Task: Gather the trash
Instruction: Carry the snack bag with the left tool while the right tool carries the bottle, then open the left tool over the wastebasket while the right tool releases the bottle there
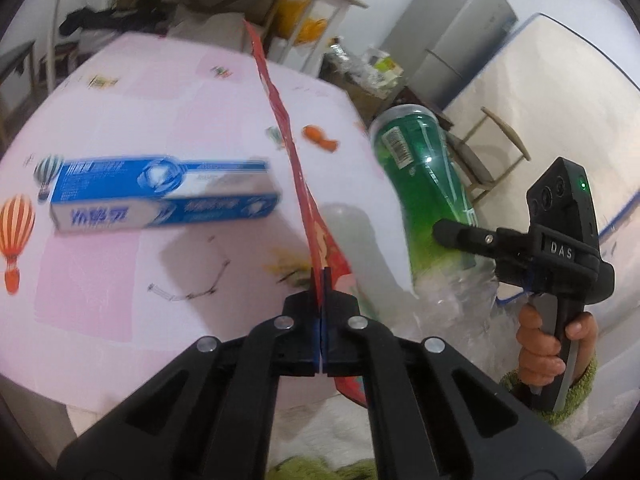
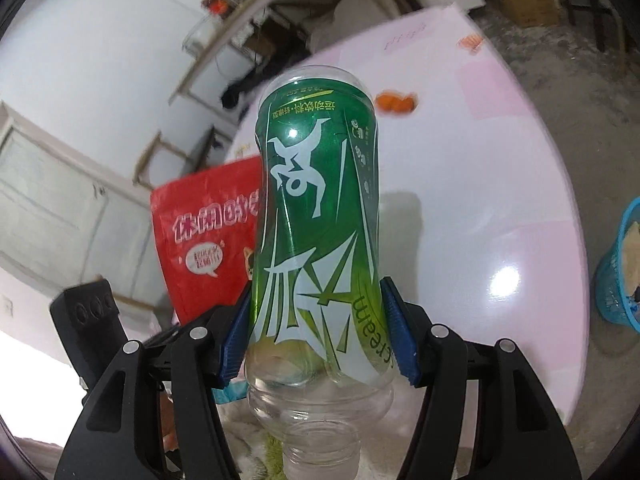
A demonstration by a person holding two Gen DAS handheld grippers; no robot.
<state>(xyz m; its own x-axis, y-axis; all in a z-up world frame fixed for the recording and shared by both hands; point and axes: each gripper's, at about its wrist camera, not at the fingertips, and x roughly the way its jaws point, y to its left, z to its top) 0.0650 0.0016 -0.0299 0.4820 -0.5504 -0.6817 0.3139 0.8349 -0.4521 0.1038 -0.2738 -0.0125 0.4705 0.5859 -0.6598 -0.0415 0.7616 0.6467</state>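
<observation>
Pinching red pouch (image 1: pixel 298 168) edge-on in left jaws; green bottle (image 2: pixel 316 216) clamped between right jaws.

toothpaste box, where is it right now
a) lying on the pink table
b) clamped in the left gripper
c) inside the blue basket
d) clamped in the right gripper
a: the blue toothpaste box lies flat on the pink table, untouched, while the left gripper pinches a red snack bag and the right gripper clamps a green drink bottle.
</observation>
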